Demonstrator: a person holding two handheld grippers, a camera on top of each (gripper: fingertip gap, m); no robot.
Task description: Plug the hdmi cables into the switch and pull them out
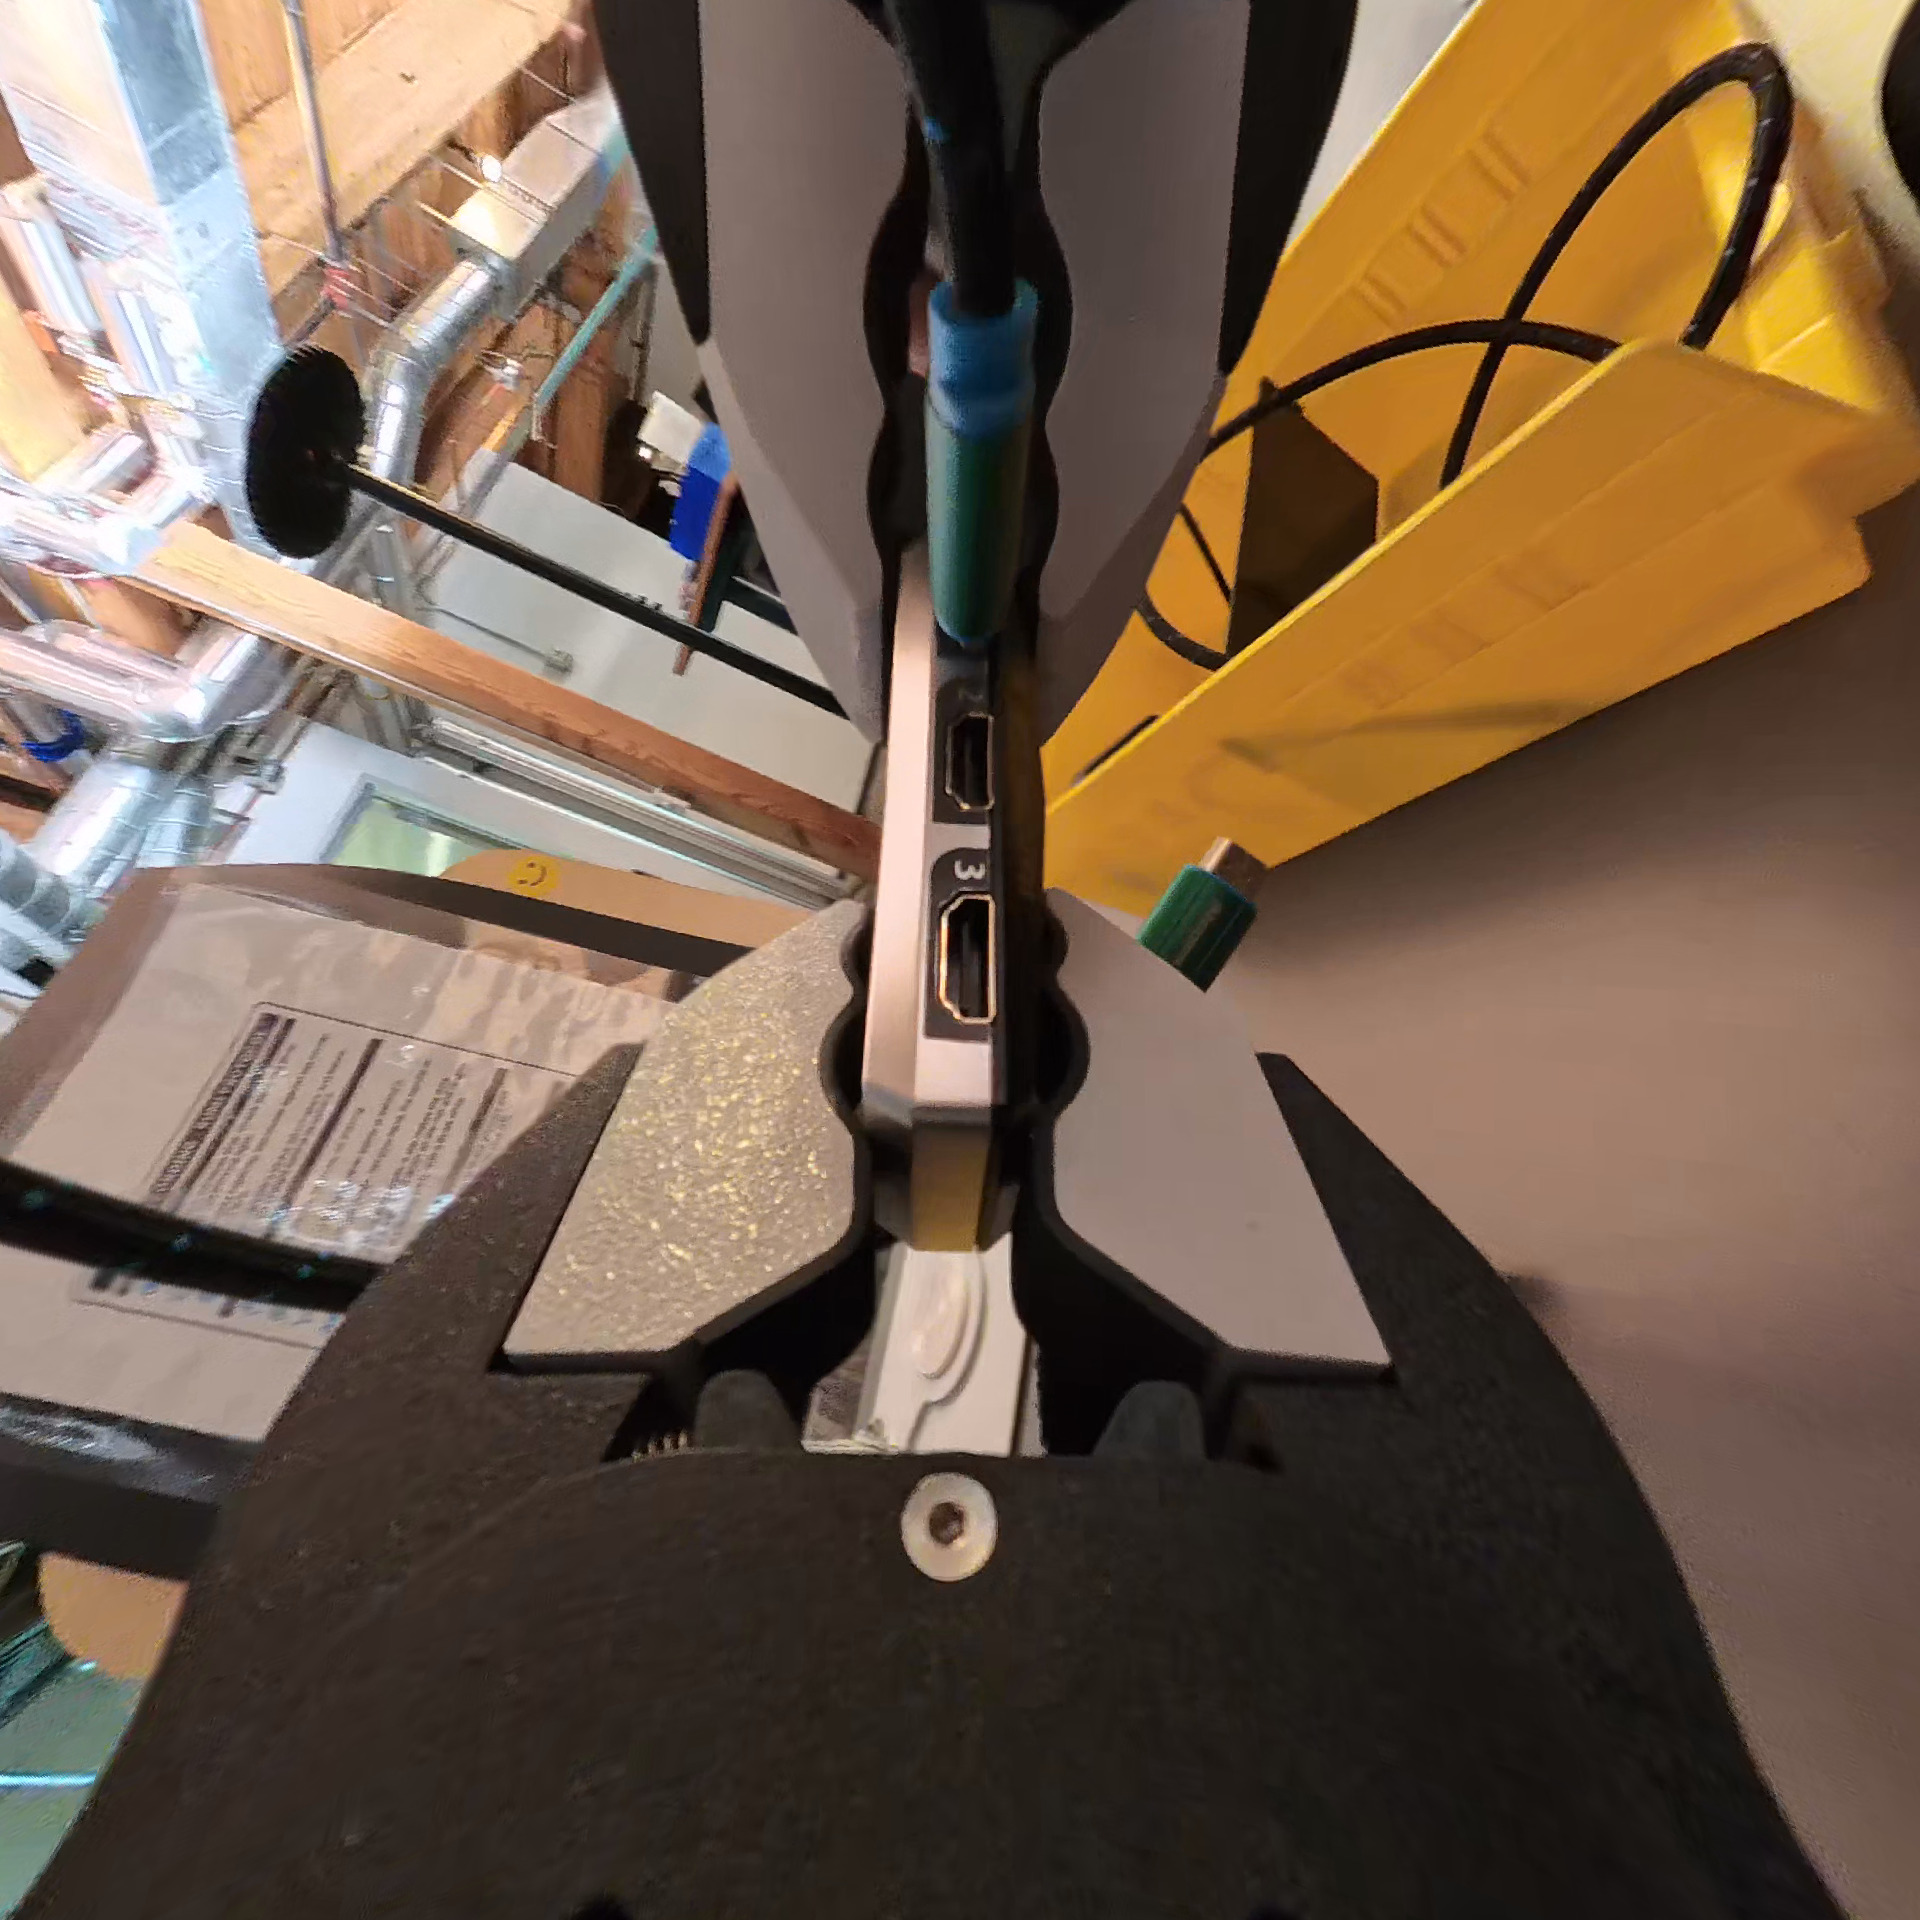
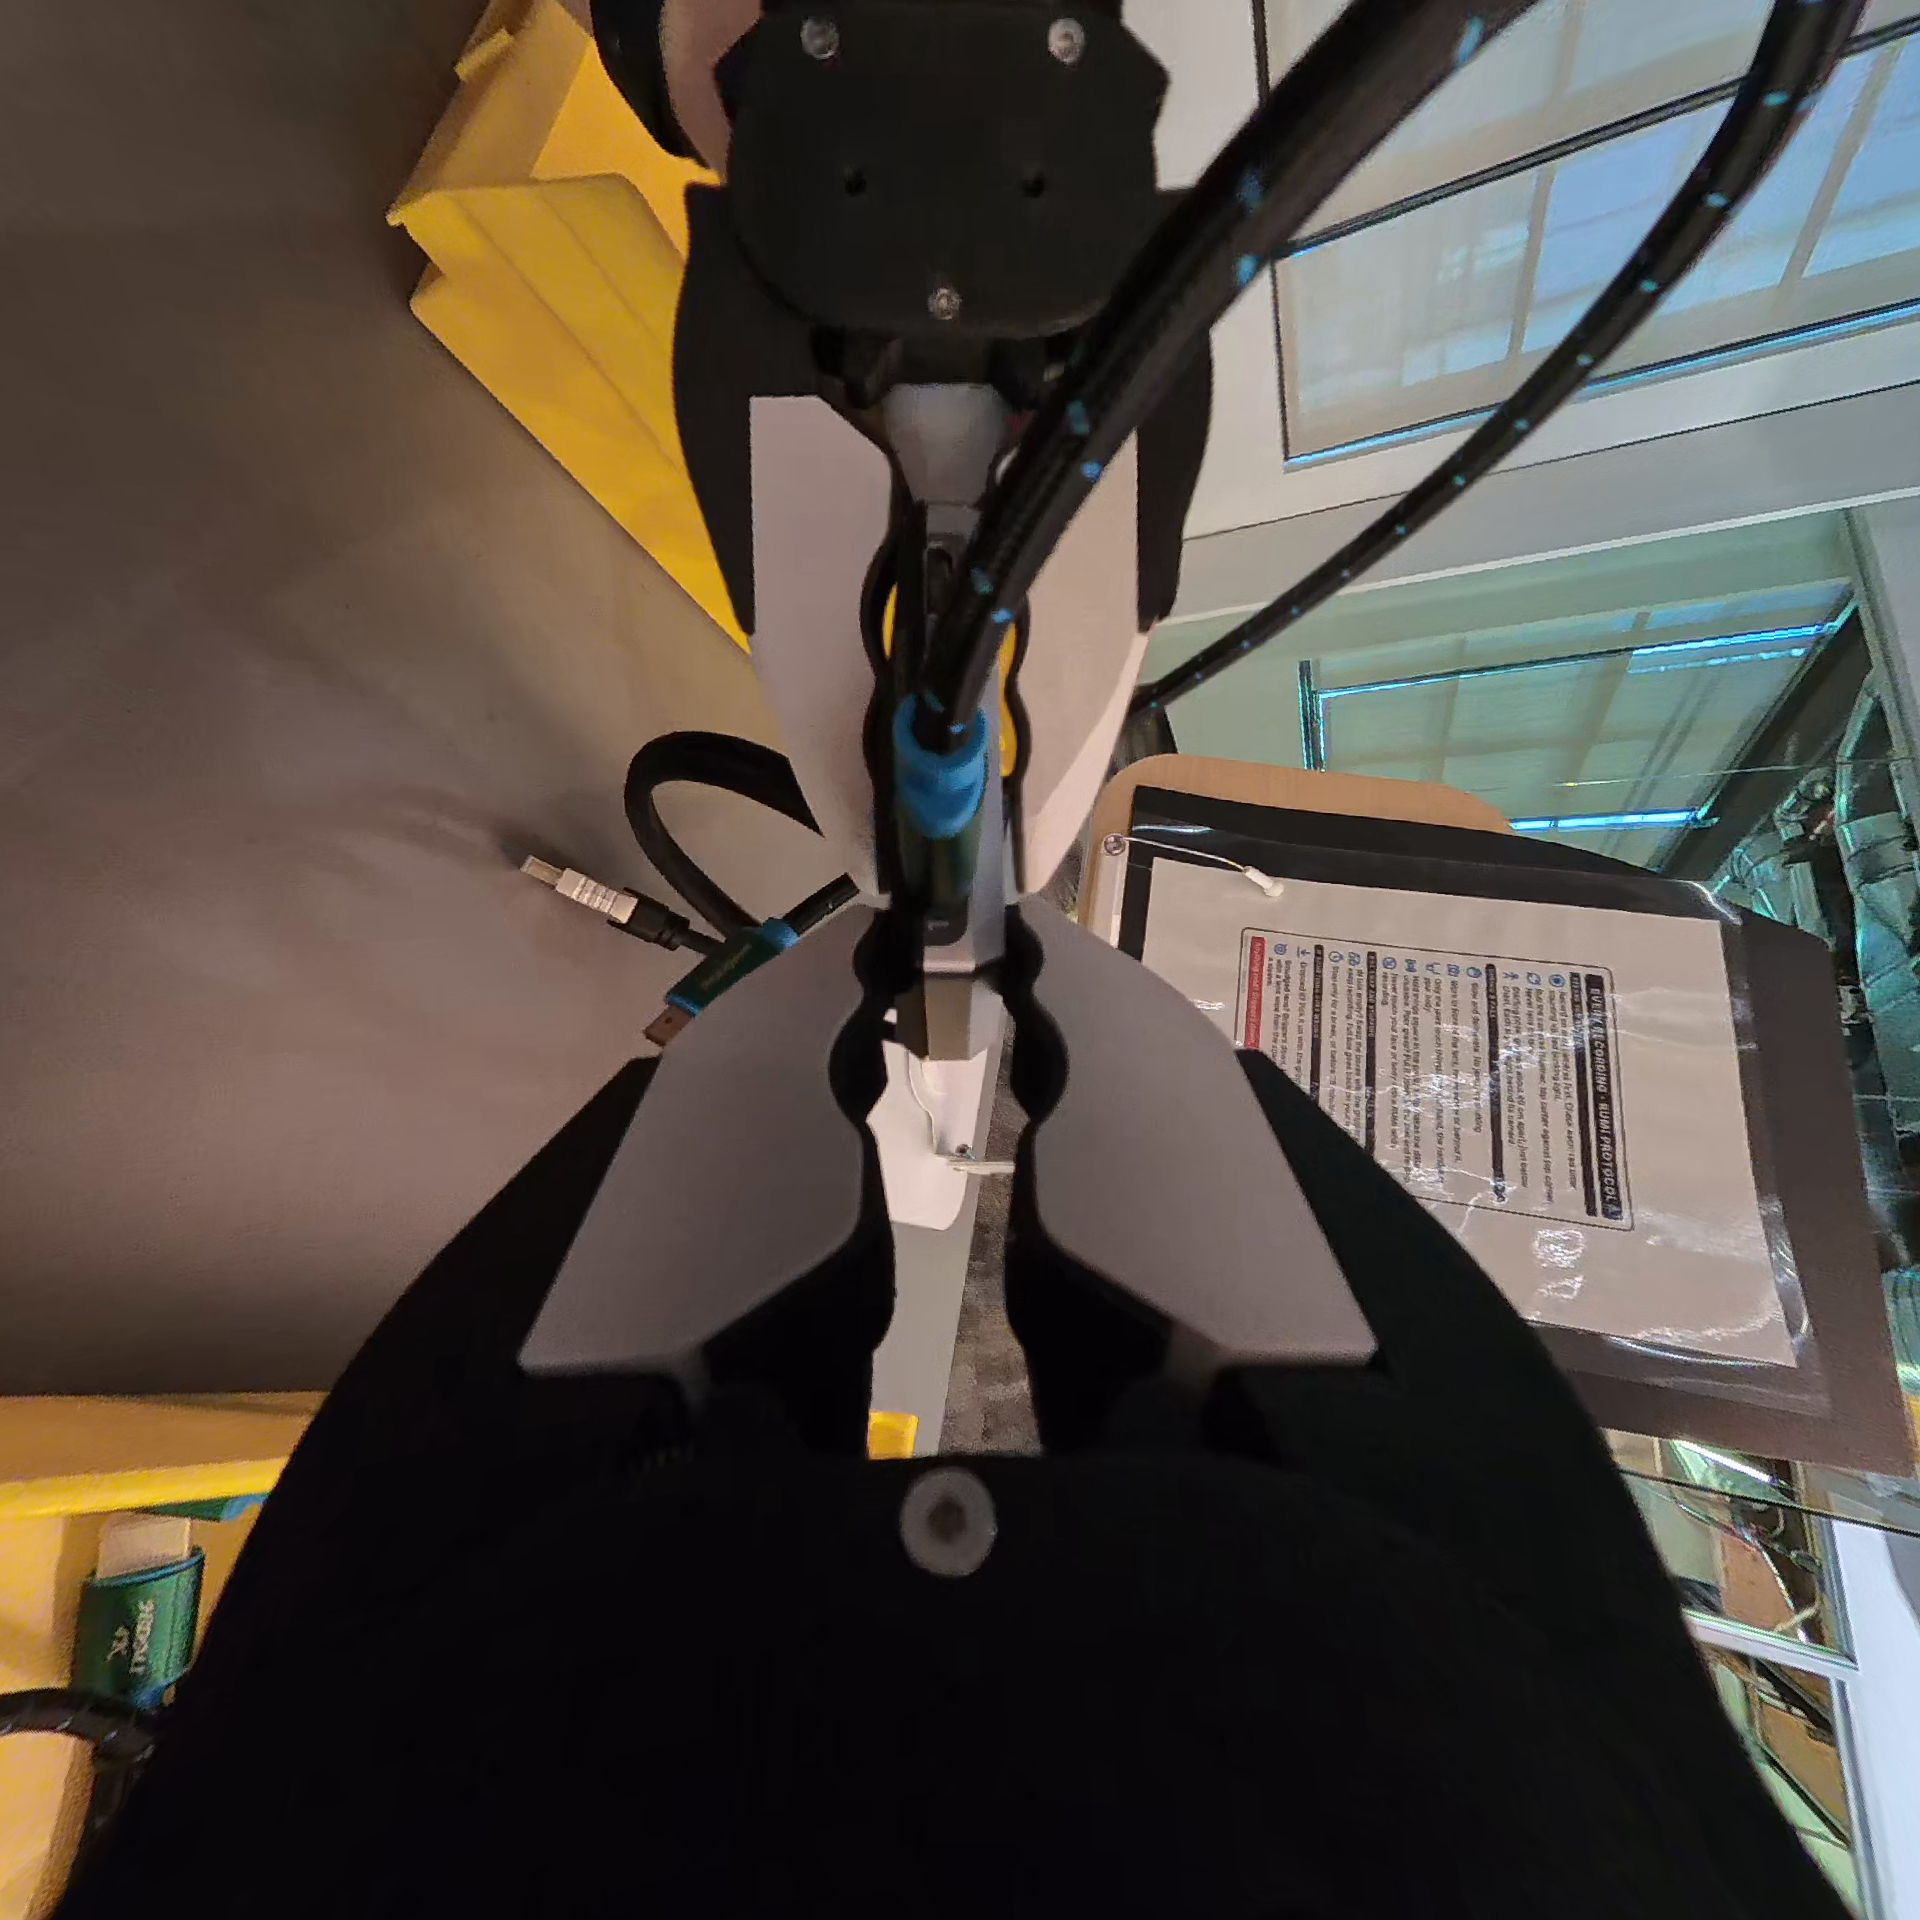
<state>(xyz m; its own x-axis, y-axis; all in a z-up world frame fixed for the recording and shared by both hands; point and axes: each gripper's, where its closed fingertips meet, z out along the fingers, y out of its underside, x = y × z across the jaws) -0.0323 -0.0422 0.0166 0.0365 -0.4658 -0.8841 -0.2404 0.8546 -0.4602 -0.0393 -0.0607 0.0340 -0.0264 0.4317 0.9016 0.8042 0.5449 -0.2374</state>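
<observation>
Switch [image 1: 899, 883] sits up off the table [image 1: 1558, 1143], its near end pinched hard in our left claw [image 1: 956, 914]. Its long axis runs straight ahead toward the right claw [image 2: 945, 930], which comes in from the far end so the two sets of tips almost meet. One plug [image 1: 971, 488], green body with a blue collar, sits at the far port, and from here it looks seated, though we can't see how deep. Two free ports [image 1: 966, 961] show nearer the left claw. The bit that matters: the plug seems to stand out from the port face, crosswise to the switch's length and to both sets of fingers, with its cable [image 2: 1039, 499] arcing back over the right claw. So we reckon any pull has to go along the plug, away from that face, not along the switch. The right claw is the nearer one, tips right at the plug's foot and flanking that end of the switch. Honestly we can't tell if it's squeezing the plug, the switch or nothing. A spare plug [image 1: 1195, 925] lies on the table by the yellow bin [image 1: 1455, 623].
</observation>
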